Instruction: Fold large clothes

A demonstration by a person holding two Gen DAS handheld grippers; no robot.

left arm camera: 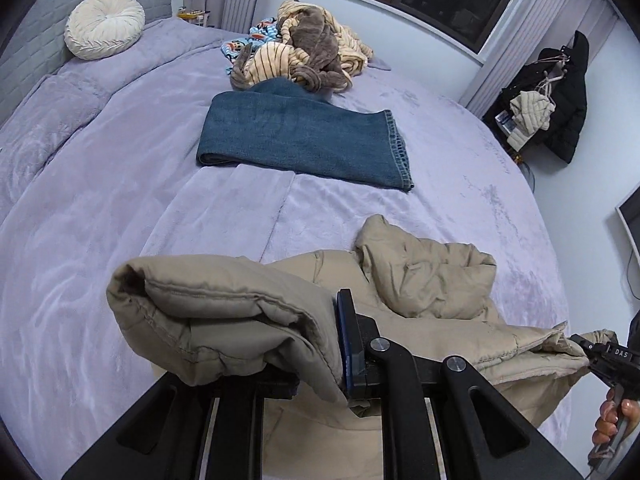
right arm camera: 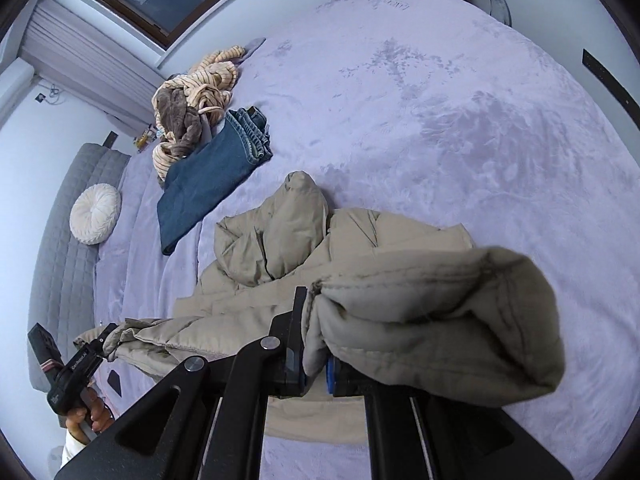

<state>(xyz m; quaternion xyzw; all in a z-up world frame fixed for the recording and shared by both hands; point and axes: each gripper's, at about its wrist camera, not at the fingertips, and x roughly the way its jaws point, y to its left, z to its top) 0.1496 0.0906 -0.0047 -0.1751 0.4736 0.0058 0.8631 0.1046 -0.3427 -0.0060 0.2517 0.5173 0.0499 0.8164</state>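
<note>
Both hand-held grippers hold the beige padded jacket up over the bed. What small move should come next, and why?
Probably carry the lifted edge forward and lay it over the crumpled part of the beige padded jacket. The left hand-held gripper and right hand-held gripper each pinch a corner, and the rest lies on the lilac bedspread.

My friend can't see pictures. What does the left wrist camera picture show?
The left gripper pinches a puffy beige jacket over a bed with a lilac blanket, while the right gripper holds its other end. Behind lie folded jeans, a heap of striped clothes and a round white cushion.
</note>
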